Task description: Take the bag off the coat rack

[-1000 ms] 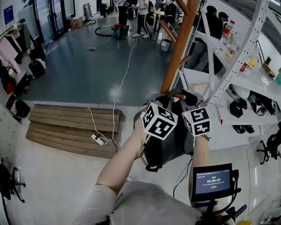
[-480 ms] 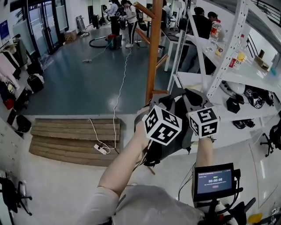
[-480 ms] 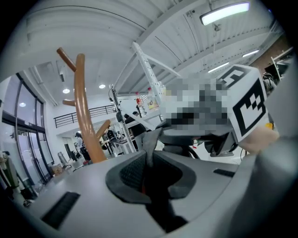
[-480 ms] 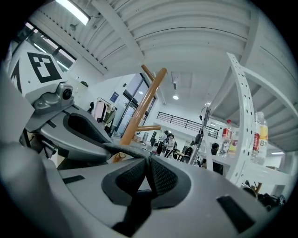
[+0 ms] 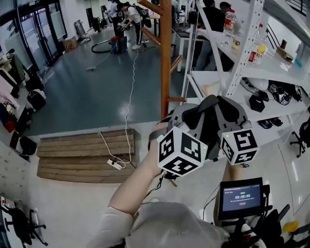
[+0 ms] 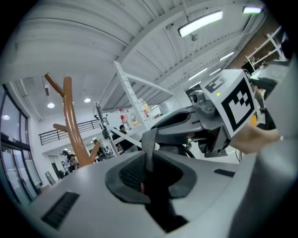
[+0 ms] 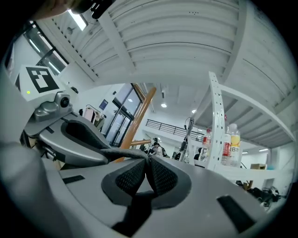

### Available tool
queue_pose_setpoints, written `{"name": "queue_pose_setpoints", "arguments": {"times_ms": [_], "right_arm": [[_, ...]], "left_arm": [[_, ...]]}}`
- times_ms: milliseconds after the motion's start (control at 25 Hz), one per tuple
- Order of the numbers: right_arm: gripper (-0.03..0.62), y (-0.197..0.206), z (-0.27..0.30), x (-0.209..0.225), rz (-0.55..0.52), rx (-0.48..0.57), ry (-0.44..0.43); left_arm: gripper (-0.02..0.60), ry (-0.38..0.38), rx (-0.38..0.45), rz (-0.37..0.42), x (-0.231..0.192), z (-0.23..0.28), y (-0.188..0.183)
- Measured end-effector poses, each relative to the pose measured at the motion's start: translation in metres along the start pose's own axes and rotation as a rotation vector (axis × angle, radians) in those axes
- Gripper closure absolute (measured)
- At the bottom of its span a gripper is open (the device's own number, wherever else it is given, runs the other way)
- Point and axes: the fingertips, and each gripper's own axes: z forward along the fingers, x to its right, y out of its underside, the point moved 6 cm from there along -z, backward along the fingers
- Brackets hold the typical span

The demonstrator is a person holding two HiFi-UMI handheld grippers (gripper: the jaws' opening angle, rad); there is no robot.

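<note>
The grey and black bag (image 5: 213, 118) hangs in the air between my two grippers, just right of the wooden coat rack pole (image 5: 165, 58). No peg shows through its straps. In the head view only the marker cubes show, left (image 5: 183, 151) and right (image 5: 240, 145). My left gripper (image 6: 148, 173) has a dark strap (image 6: 149, 144) between its pads; its jaws are opening. The right gripper (image 7: 148, 175) is shut on a grey strap (image 7: 122, 154) that comes in from the left. The rack pole (image 6: 72, 125) stands off to the left of the left gripper.
A white metal shelf unit (image 5: 252, 63) with bottles and dark gear stands close on the right. A wooden pallet (image 5: 82, 155) with a power strip (image 5: 115, 164) lies on the floor at left. A small screen (image 5: 240, 197) sits below. People (image 5: 128, 14) stand far back.
Both grippers and the bag have risen and come nearer to me, away from the pole and to its right. The bag now hangs higher against the shelf.
</note>
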Motion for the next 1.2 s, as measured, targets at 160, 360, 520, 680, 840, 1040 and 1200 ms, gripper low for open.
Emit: {"name": "queue_pose_setpoints", "arguments": {"times_ms": [160, 360, 520, 680, 840, 1040, 1200], "right_arm": [[0.554, -0.014, -0.021, 0.007, -0.018, 0.010, 0.049], [0.554, -0.019, -0.041, 0.019, -0.036, 0.000, 0.112], [0.554, -0.021, -0.068, 0.027, -0.047, -0.034, 0.180], [0.554, -0.018, -0.090, 0.037, -0.055, -0.073, 0.248], [0.554, -0.013, -0.112, 0.050, -0.061, -0.111, 0.315], [0.554, -0.008, -0.156, 0.054, -0.068, -0.187, 0.441], [0.554, 0.003, -0.188, 0.067, -0.063, -0.242, 0.536]], "left_arm": [[0.526, 0.063, 0.071, -0.027, 0.006, -0.006, -0.016], [0.526, 0.138, 0.136, -0.040, 0.016, -0.002, -0.031], [0.526, 0.208, 0.174, -0.023, 0.033, -0.001, -0.043], [0.526, 0.265, 0.210, -0.004, 0.050, 0.005, -0.054], [0.526, 0.327, 0.251, 0.004, 0.069, 0.016, -0.064], [0.526, 0.456, 0.305, 0.012, 0.104, 0.018, -0.076], [0.526, 0.558, 0.341, 0.014, 0.135, 0.032, -0.086]]}}
